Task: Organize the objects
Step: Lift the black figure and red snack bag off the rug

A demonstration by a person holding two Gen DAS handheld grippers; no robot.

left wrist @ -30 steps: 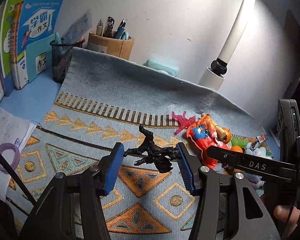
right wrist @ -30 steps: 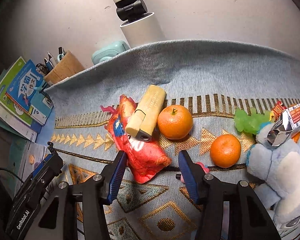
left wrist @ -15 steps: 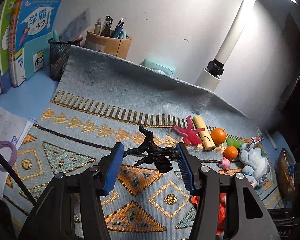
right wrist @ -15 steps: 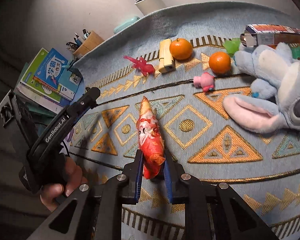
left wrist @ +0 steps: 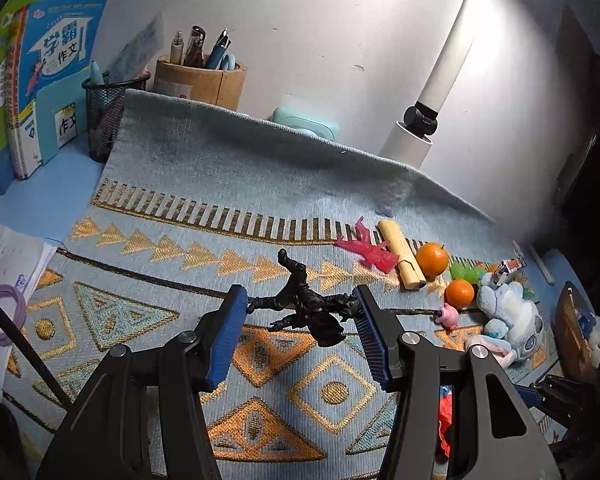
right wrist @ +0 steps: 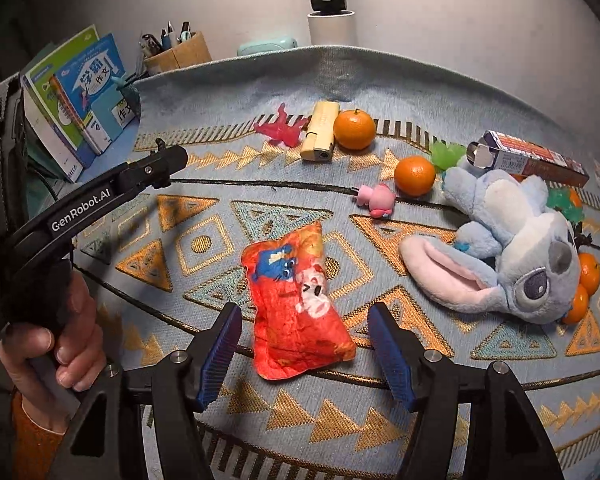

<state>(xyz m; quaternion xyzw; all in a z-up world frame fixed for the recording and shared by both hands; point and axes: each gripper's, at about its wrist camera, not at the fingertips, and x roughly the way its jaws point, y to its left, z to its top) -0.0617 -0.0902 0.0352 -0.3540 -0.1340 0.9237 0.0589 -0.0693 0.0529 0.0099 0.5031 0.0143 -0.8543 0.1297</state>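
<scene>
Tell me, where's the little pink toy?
In the right wrist view, the pink toy lies on the rug, just left of an orange, beside the blue plush.

The right gripper (right wrist: 304, 354), jaws opening, straddles a red snack packet (right wrist: 296, 312) lying on the patterned mat (right wrist: 220, 80), pads clear.

The left gripper (right wrist: 162, 162) arm reads "GenRobot.AI"; the blue book (left wrist: 58, 60) cover reads "学霸作文".
</scene>
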